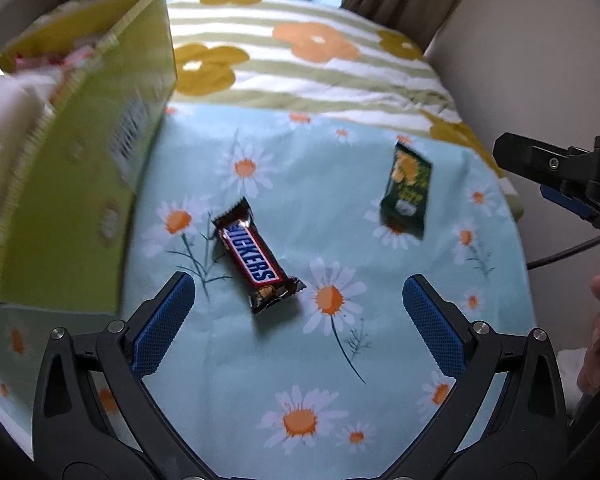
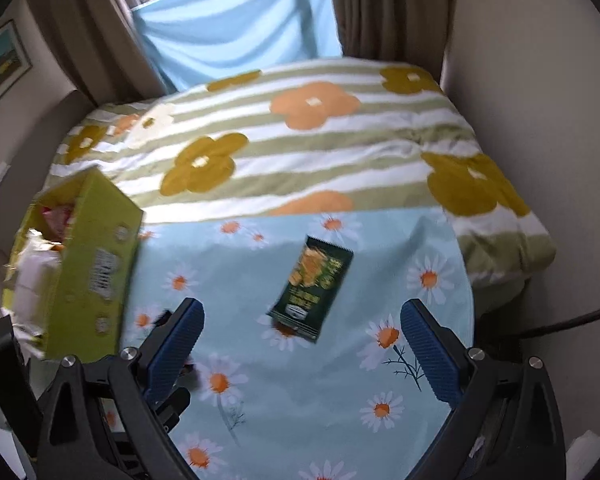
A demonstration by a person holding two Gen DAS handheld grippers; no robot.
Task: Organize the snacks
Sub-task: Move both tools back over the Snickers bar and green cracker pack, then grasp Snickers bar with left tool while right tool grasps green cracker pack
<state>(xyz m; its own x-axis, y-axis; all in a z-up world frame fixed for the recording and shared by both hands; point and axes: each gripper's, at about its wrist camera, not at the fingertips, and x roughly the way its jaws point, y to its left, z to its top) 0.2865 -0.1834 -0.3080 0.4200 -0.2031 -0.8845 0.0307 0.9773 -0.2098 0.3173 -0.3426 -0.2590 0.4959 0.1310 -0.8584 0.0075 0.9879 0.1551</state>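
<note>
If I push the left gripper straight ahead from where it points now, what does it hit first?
Most likely the Snickers bar, which lies on the daisy cloth between the open fingers of the left gripper and slightly left of centre. Depth is hard to judge, so it might pass just above.

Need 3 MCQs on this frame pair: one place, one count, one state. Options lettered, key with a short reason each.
1. Where does the green box stand relative to the Snickers bar in the left wrist view?
A. to its left
B. to its right
C. on top of it

2. How many loose wrapped snacks lie on the daisy cloth?
A. one
B. two
C. four

3. How do the jaws of the left gripper stand?
A. shut on the bar
B. shut on nothing
C. open, holding nothing

Key:
1 A, the box fills the left side and the bar lies toward the middle.
2 B, only the bar and the dark green packet lie there.
3 C, the blue pads sit wide apart with bare cloth between them.
</note>
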